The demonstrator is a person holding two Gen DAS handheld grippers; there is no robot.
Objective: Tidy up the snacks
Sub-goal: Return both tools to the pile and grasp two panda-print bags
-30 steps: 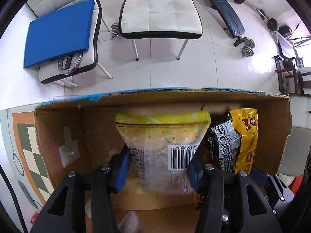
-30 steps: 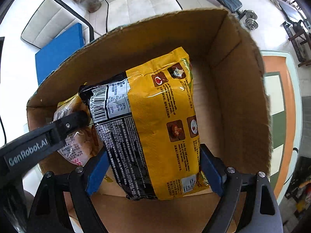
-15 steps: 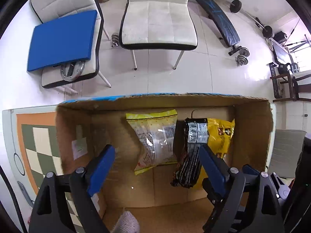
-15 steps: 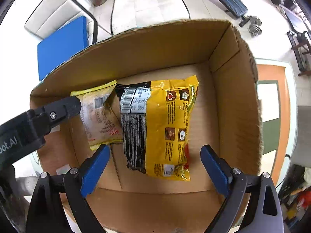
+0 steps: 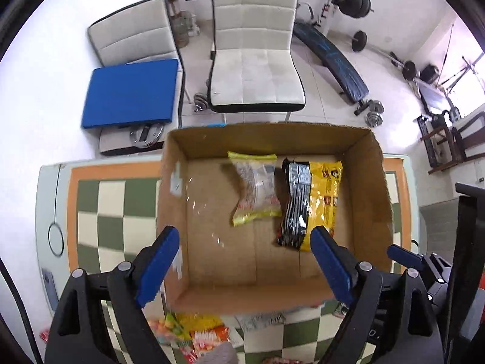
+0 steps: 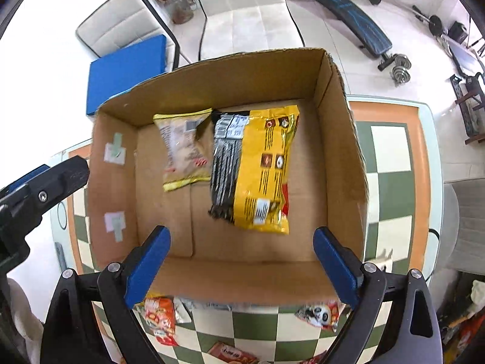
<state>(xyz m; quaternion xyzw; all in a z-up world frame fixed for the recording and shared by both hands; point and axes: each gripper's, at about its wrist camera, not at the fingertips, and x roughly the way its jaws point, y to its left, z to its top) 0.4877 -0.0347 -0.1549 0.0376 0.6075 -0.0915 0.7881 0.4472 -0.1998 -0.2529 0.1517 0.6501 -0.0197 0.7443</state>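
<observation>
Both tongs stand spread wide with nothing between their blue pads. The left tongs [image 5: 244,261] and the right tongs [image 6: 241,261] point steeply down over the near half of the cardboard box [image 6: 339,139], clear of its floor.

Inside the box two packets lie flat side by side, touching or nearly so, long axes running from the near wall toward the far wall: a pale yellow-edged packet [image 5: 256,191] on the left and a yellow-and-black packet [image 6: 257,166] on the right.

The snacks not yet sorted lie on the checked desk [image 6: 391,157] just this side of the box's near wall, below and behind the tips of both tongs. An orange packet [image 6: 159,318] sits under the right tongs' left arm, and a white-and-red packet with a panda-like face [image 6: 318,315] toward their right arm; more orange and yellow packets [image 5: 197,333] show beneath the left tongs.

So the next pick probably lies back toward the person, not forward. The panda packet looks nearer the right hand, the orange and yellow heap nearer the left.
</observation>
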